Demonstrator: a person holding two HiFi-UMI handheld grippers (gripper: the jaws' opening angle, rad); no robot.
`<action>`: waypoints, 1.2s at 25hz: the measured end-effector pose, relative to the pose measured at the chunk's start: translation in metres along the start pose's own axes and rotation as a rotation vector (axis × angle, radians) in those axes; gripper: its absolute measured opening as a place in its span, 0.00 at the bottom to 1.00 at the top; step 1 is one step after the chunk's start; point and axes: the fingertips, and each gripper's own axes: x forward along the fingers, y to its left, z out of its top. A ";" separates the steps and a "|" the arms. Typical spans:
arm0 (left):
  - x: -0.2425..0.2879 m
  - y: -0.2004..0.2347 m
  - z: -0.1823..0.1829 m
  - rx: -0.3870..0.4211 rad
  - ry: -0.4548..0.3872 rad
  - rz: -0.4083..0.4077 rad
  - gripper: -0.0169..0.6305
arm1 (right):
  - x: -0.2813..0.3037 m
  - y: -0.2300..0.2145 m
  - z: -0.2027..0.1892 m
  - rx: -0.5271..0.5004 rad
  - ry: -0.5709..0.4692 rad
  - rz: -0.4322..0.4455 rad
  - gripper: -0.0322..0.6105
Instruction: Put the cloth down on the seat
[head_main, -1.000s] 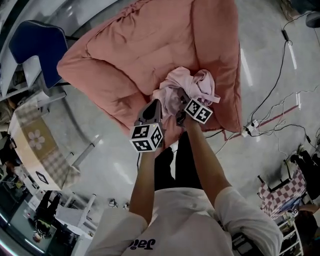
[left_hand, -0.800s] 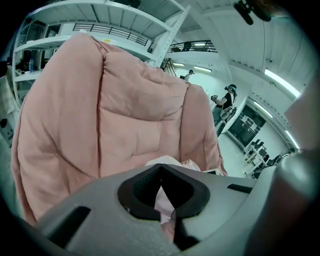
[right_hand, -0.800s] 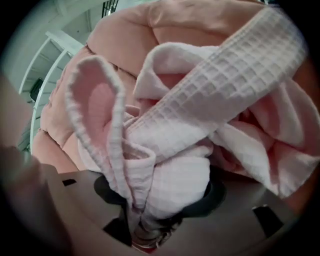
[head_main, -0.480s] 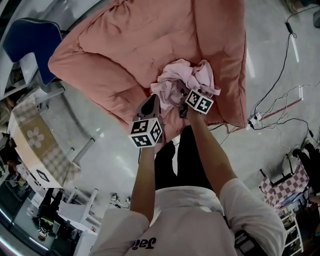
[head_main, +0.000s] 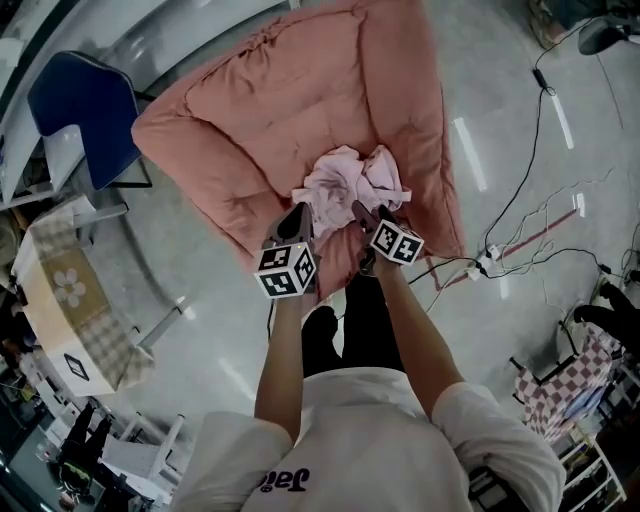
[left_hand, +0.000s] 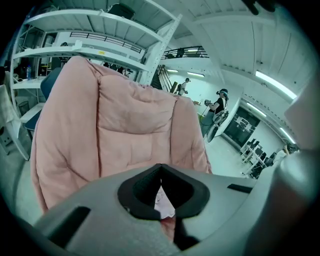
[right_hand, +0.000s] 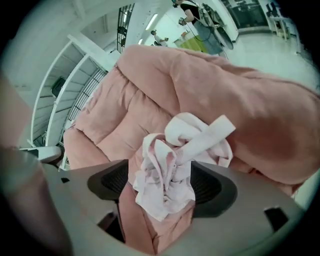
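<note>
A crumpled pale pink cloth (head_main: 345, 180) lies on the front part of the big salmon-pink padded seat (head_main: 270, 110). In the right gripper view the cloth (right_hand: 175, 160) sits bunched between the two dark pads. My right gripper (head_main: 362, 212) is opening wide and its pads stand off the cloth on both sides. My left gripper (head_main: 298, 212) hovers just left of the cloth, over the seat's front edge. In the left gripper view its jaws are closed to a thin slit. A sliver of cloth (left_hand: 161, 200) shows beyond them, below the seat's backrest (left_hand: 130, 125).
A blue chair (head_main: 85, 110) stands left of the seat. A table with a checked cover (head_main: 70, 310) is further left. Cables and a power strip (head_main: 490, 255) lie on the floor at the right. White shelving (left_hand: 75, 30) rises behind the seat.
The right gripper's jaws have spread apart and let go of the cloth, which now rests on the seat. Both grippers have drawn back slightly from the bundle.
</note>
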 end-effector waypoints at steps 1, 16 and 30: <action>-0.006 -0.003 0.002 0.002 -0.008 -0.006 0.05 | -0.010 0.007 0.004 -0.026 -0.015 0.003 0.63; -0.088 -0.073 0.038 0.177 -0.144 -0.121 0.05 | -0.165 0.124 0.073 -0.637 -0.278 -0.030 0.62; -0.214 -0.140 0.119 0.338 -0.409 -0.178 0.05 | -0.328 0.258 0.097 -0.744 -0.610 0.072 0.22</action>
